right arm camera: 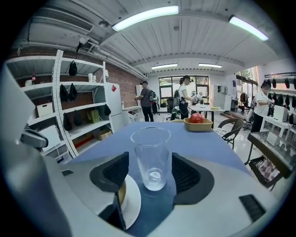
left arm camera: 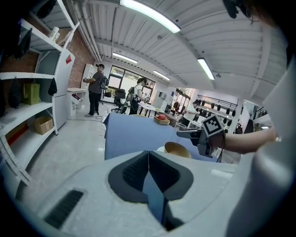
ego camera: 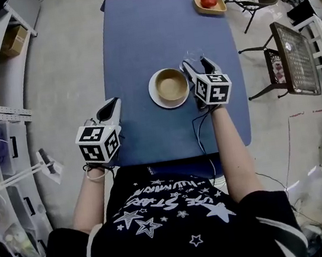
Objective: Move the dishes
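Only the right gripper view plainly shows a smooth clear glass (right arm camera: 150, 152) between the parted right tongs (right arm camera: 150, 169), with a round bowl (ego camera: 170, 84) at its 8 o'clock. The left tongs (left arm camera: 149, 159) are pressed together, empty.

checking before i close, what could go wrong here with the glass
The right hand-held gripper stands open around the clear drinking glass, not clamped; closing off-centre could tip it. The white round plate holding the tan bowl lies right beside one jaw, so a sideways move might knock it.

black star-printed t-shirt (ego camera: 164, 232); white left claw (ego camera: 112, 106), white right claw (ego camera: 197, 63), black cable (ego camera: 197, 132).
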{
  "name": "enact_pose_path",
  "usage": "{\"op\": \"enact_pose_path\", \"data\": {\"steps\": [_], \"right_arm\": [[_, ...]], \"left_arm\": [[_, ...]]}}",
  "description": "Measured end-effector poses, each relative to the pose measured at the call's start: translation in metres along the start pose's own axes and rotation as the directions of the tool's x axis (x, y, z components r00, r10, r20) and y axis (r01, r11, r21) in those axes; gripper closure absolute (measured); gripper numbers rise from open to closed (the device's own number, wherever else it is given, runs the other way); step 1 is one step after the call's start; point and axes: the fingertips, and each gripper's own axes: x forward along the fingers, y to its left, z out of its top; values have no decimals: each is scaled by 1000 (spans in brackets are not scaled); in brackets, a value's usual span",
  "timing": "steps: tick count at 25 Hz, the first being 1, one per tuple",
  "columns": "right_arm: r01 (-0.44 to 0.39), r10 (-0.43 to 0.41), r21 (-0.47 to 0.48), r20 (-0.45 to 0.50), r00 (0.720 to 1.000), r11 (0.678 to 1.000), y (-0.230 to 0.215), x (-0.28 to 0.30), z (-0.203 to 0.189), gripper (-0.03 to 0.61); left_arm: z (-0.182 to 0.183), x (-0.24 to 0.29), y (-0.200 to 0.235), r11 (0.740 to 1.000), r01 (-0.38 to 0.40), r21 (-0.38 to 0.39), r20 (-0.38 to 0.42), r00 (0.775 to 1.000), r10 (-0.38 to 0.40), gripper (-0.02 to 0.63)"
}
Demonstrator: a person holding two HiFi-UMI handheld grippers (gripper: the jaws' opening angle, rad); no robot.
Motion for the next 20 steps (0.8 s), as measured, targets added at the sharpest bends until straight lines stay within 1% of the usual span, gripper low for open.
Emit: {"op": "enact_pose_path", "data": {"steps": [4,7,9,10,14,16,20], "right_arm": [[10,-10,37,2,1000,999,5,-16,-7,289],[22,-21,80,-4,1000,997,6,-27,-13,301],[25,-24,107,-15,1000,994,9,-32,-19,324],[20,-17,119,-24,1000,993,12,-33,-23,346],[-9,22,162,-83,996,987,28,-34,-41,391],[-7,31,199,-117,993,980,33,-33,-52,407],[26,25,305,-163,986,952,38,-30,-73,428]], "left_arm": [[-3,-5,-3,1000,4,1,5,1000,-4,594],[-4,-5,-6,1000,7,3,7,1000,-7,594],[-4,-4,-7,1000,16,6,10,1000,-16,594],[-5,-5,-8,1000,22,8,11,1000,-22,594],[-7,-5,-13,999,40,27,9,999,-40,594],[-7,-7,-15,998,47,36,10,999,-47,594],[-12,-11,-16,997,63,45,3,998,-63,594]]}}
